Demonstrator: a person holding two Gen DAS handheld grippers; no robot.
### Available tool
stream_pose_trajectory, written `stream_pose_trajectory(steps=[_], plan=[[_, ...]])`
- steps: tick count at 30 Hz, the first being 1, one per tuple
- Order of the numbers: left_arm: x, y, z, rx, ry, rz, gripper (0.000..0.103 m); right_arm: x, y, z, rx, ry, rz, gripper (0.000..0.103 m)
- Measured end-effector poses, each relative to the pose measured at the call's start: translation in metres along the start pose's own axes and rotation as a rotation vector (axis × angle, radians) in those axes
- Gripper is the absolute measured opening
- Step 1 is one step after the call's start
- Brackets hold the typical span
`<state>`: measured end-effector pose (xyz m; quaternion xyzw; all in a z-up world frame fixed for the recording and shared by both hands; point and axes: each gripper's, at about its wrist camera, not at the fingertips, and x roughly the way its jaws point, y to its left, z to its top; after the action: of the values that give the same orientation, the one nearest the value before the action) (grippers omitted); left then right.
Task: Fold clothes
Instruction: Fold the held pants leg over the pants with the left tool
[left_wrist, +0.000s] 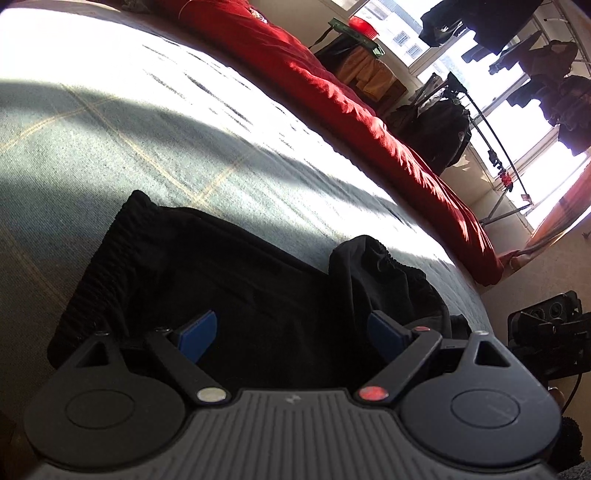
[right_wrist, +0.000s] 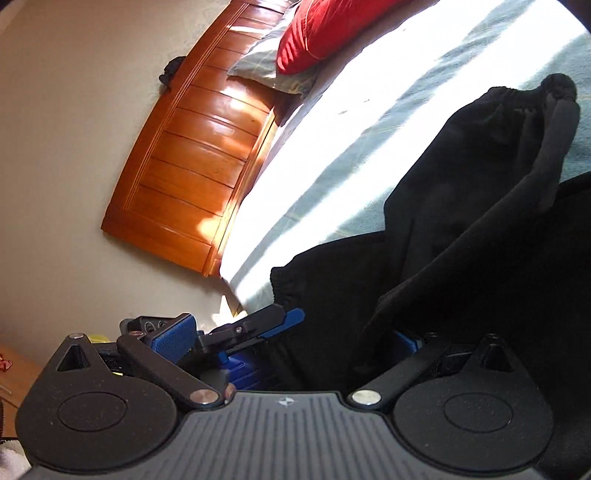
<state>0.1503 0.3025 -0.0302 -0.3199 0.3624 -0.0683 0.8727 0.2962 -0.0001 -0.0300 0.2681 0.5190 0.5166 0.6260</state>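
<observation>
Black trousers (left_wrist: 229, 280) lie on the bed (left_wrist: 110, 147), low in the middle of the left wrist view. They are soft and dark, with a stretchy ribbed cuff (left_wrist: 92, 280) at the lower left and a bunched cuff (left_wrist: 384, 258) right of the middle. Bright sun falls across the grey-green checked bed cover behind them.

The left gripper (left_wrist: 295, 334) sits at the bottom of its view with its two blue pads (left_wrist: 199, 334) spread wide. The black cloth lies under and between them, but the pads do not pinch it.

In the right wrist view the trousers fill the right side and the lower middle. The right gripper (right_wrist: 291, 338) is at the bottom. Its left blue pad (right_wrist: 173, 338) stands free, and the other one is mostly hidden by black cloth, so I cannot tell if it is squeezing the cloth. The left gripper's blue finger pokes in near the middle, beside a gathered cuff (right_wrist: 291, 288).

A red blanket (left_wrist: 369, 110) runs along the far side of the bed. A wooden headboard (right_wrist: 192, 155) and a red pillow (right_wrist: 325, 29) show at the upper left and top.
</observation>
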Motion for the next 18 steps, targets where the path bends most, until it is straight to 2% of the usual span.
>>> stream_pose_trajectory(steps=[3,4,6,9,13,16,18], plan=[[0.002,-0.002,0.001,0.005,0.005,-0.005,0.089,0.023,0.005,-0.012,-0.053,0.123,-0.07,0.103],[0.003,-0.003,0.001,0.009,0.01,-0.007,0.089,0.026,0.005,-0.017,-0.064,0.147,-0.099,0.103],[0.007,-0.007,0.0,0.022,0.024,-0.013,0.089,0.023,-0.001,-0.02,-0.048,0.147,-0.103,0.103],[0.012,-0.012,0.0,0.04,0.038,-0.017,0.089,-0.001,-0.005,-0.017,-0.022,0.084,-0.102,0.103],[0.015,-0.016,0.001,0.048,0.041,-0.03,0.089,-0.039,-0.017,-0.002,0.019,-0.048,-0.141,0.103],[0.016,-0.016,0.0,0.05,0.045,-0.031,0.089,-0.049,-0.037,0.012,0.079,-0.135,-0.172,0.103],[0.015,-0.016,-0.001,0.05,0.049,-0.027,0.089,-0.048,-0.045,0.019,0.102,-0.157,-0.158,0.103]])
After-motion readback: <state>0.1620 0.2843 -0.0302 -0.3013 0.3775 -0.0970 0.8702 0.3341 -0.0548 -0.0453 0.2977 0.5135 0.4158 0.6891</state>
